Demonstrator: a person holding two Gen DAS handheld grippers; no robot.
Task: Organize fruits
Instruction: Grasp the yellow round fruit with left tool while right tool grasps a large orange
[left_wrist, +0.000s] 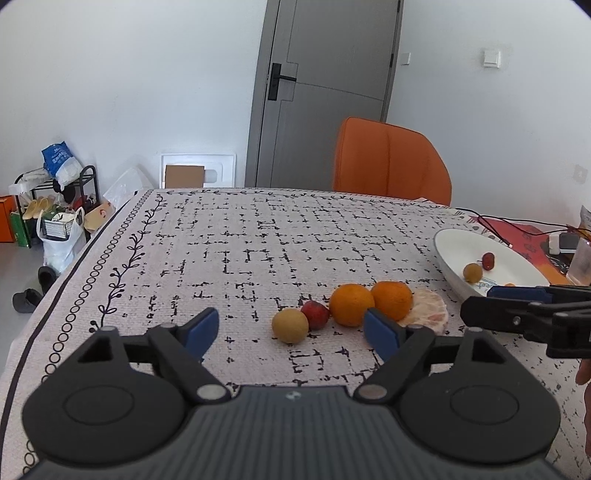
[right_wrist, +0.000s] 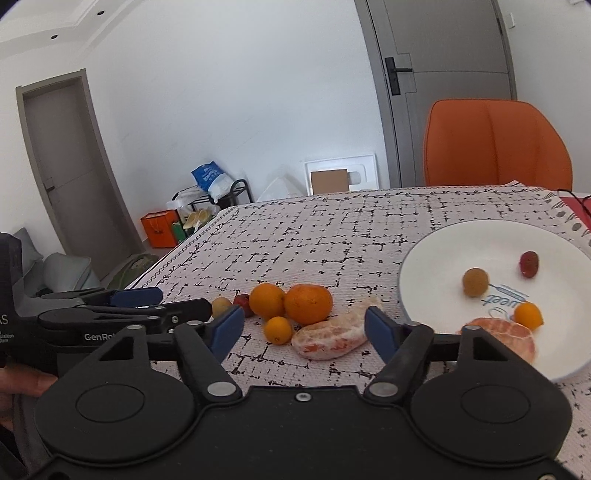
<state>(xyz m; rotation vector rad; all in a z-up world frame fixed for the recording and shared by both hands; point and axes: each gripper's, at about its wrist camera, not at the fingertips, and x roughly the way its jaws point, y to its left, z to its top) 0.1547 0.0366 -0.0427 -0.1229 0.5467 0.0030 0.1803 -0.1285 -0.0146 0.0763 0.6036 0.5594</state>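
Observation:
On the patterned tablecloth (left_wrist: 258, 240) lie two oranges (left_wrist: 351, 304) (left_wrist: 392, 300), a small red fruit (left_wrist: 315, 314), a tan round fruit (left_wrist: 290, 326) and a peeled citrus piece (left_wrist: 428, 312). The right wrist view shows the oranges (right_wrist: 308, 304), a small kumquat (right_wrist: 278, 330) and the peeled piece (right_wrist: 328, 338). The white plate (right_wrist: 443, 251) holds a tan fruit (right_wrist: 475, 282), a red fruit (right_wrist: 529, 264), a kumquat (right_wrist: 528, 315) and a peeled citrus half (right_wrist: 506, 332). My left gripper (left_wrist: 291, 330) is open, just short of the tan fruit. My right gripper (right_wrist: 304, 328) is open around the peeled piece.
An orange chair (left_wrist: 391, 162) stands at the table's far side before a grey door (left_wrist: 325, 92). Cables and red items (left_wrist: 517, 232) lie behind the plate (left_wrist: 454, 243). A shoe rack and bags (left_wrist: 55, 206) stand on the floor at the left.

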